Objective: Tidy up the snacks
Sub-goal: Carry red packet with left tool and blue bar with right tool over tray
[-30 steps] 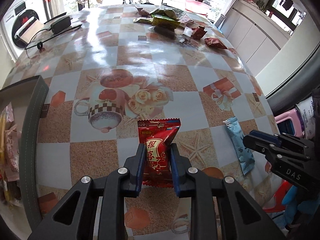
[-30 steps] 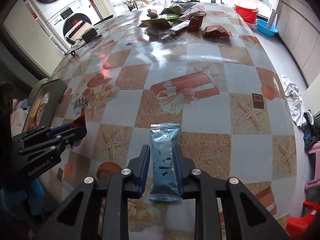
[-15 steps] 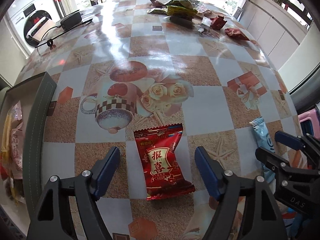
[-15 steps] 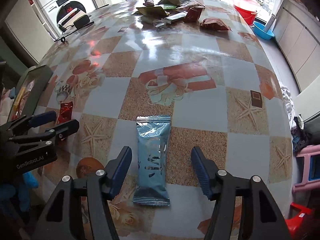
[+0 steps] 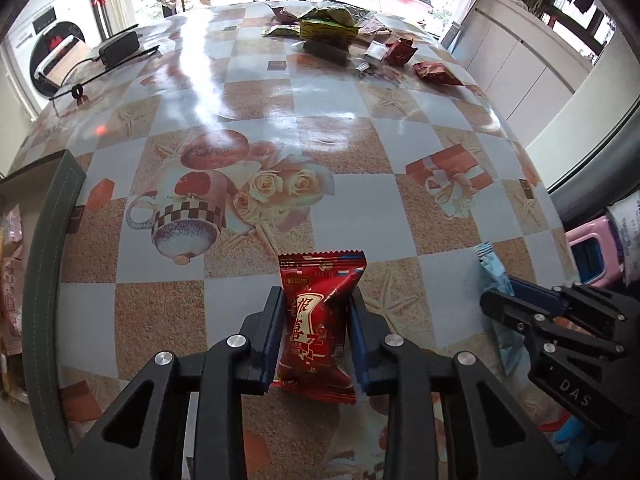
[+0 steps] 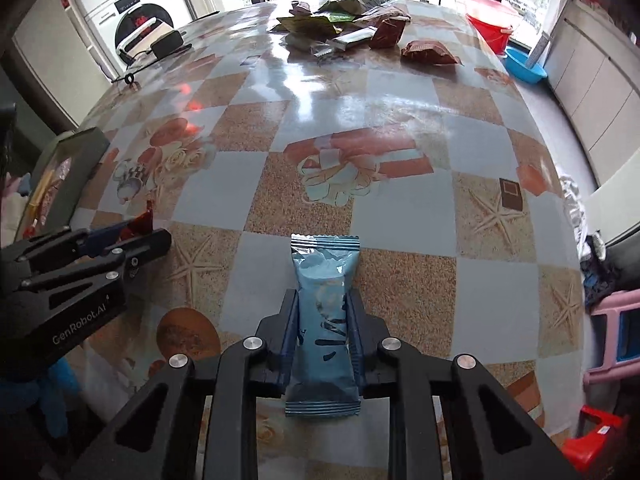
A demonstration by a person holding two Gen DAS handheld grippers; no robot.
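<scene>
Nearest, the left tool (image 5: 316, 320) is clenched on a glossy red candy packet (image 5: 318, 320) with crimped, serrated ends and gold characters, pinched by its long sides between blue-lined fingers; whether the packet's lower end rests on the bench (image 5: 360, 152) or is lifted cannot be told. Likewise the right tool (image 6: 323, 320) is clamped on a slim pale-blue foil sachet (image 6: 324, 312), its sealed ends ribbed and its middle squeezed narrow. Each tool shows at the edge of the other's view, side by side and apart. Beside the left tool, at the bench's left edge, stands a dark green box (image 5: 44, 264) with a stitched rim, holding pale pink wrappers. A shiny oilcloth covers the bench, checked in sandy brown and grey-white with printed starfish, roses, a teacup and a gift parcel; window light glares off it. Farther off lies a heap of crinkled snack bags (image 6: 340, 20) in green, yellow and dark red, and a black power adapter (image 5: 120, 46) with its cable. Beyond are white cabinets, a washing machine (image 6: 132, 20), a red basin and large windows onto parked cars
</scene>
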